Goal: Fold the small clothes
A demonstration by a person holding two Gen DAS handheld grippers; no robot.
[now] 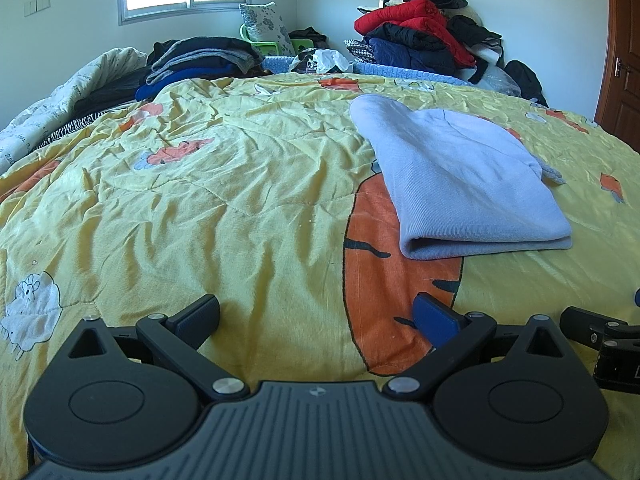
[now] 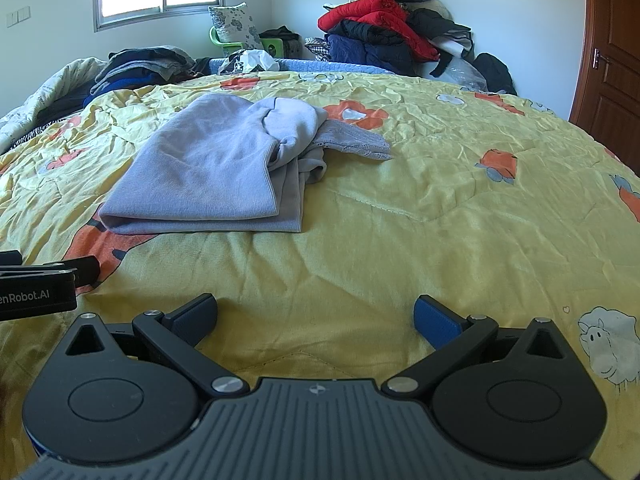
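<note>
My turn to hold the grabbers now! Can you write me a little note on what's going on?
Left gripper: jaws open, holding nothing, low over the yellow quilt.
Right gripper: jaws open, holding nothing too.
The light blue garment lies folded on the quilt ahead, between both grippers.
Done: the main fold.
Left: a grey sleeve end sticks out on the right side in the right wrist view; probably tuck it in.
</note>
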